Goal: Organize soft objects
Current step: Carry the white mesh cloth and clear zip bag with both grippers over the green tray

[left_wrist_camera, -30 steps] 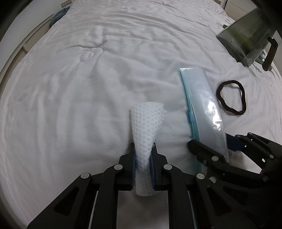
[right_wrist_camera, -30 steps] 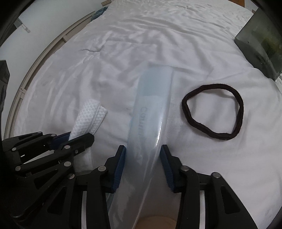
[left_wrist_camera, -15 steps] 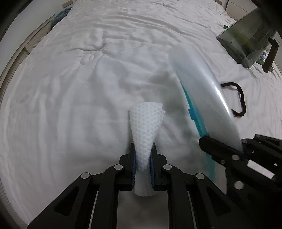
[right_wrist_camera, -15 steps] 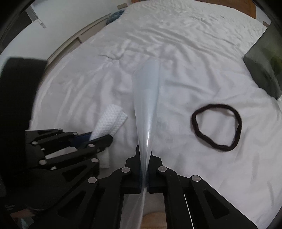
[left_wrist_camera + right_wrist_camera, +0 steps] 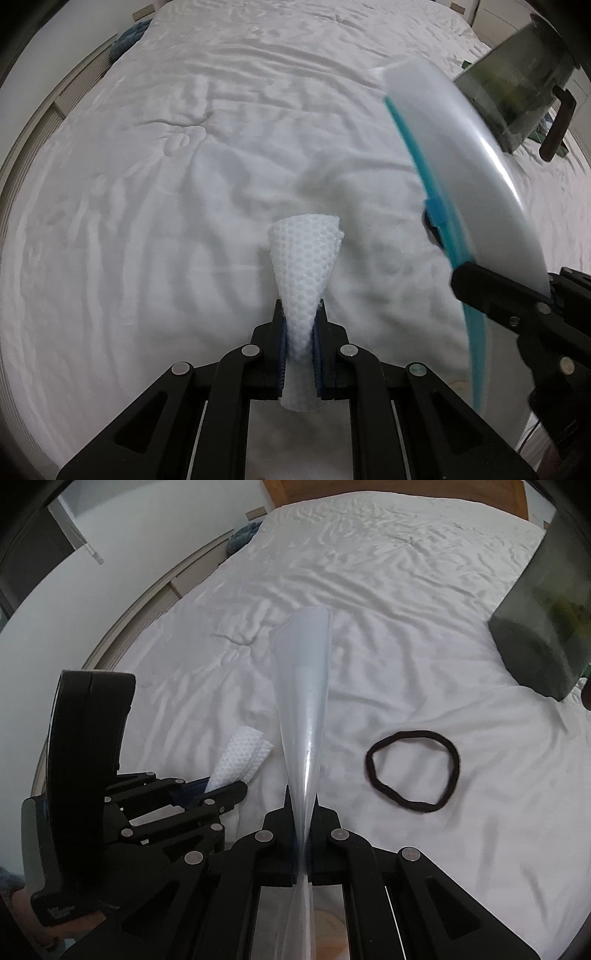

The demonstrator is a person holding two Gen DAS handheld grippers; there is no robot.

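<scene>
The left gripper (image 5: 300, 334) is clamped on a white waffle-textured cloth (image 5: 304, 258), which sticks out forward between its fingers above the white bedsheet (image 5: 147, 203). To its right, the right gripper (image 5: 303, 814) has just closed tight on a clear zip bag (image 5: 303, 686), held off the bed. A dark hair band (image 5: 412, 771) lies flat on the sheet, to the right of the bag and apart from it.

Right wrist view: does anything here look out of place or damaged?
Nothing looks damaged. The black hair band lies loose on the white bed cover, not yet gathered. The right gripper pinches the clear zip bag so it twists narrow, and the left gripper holds the white mesh cloth.
</scene>
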